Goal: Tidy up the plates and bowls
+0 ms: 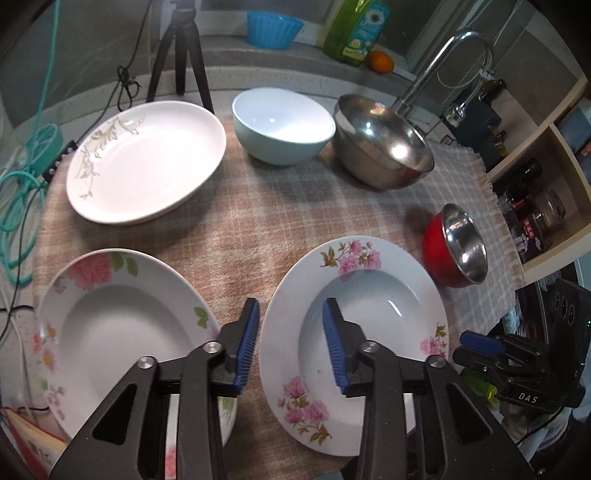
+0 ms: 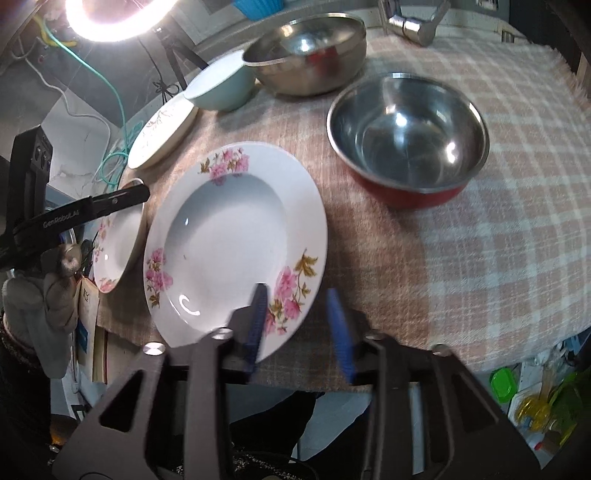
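Note:
A deep plate with pink flowers (image 1: 354, 321) (image 2: 229, 236) lies on the checked cloth (image 1: 258, 221). My left gripper (image 1: 291, 306) straddles its left rim, jaws open, pads clear of it. My right gripper (image 2: 297, 291) is open and blurred, and the plate's near right rim shows between its fingers. Another floral plate (image 1: 122, 332) (image 2: 114, 240) lies to the left. Behind stand a white plate with golden leaves (image 1: 147, 162), a pale blue bowl (image 1: 282, 125), a large steel bowl (image 1: 384, 144) and a red bowl with a steel inside (image 1: 454, 247) (image 2: 406, 136).
A faucet (image 1: 443, 62) rises behind the steel bowl. A tripod (image 1: 181, 55), a blue ribbed tub (image 1: 273, 29), a green bottle (image 1: 354, 29) and an orange (image 1: 382, 61) stand at the back. A shelf with jars (image 1: 535, 199) is at the right, teal cable (image 1: 22, 192) at the left.

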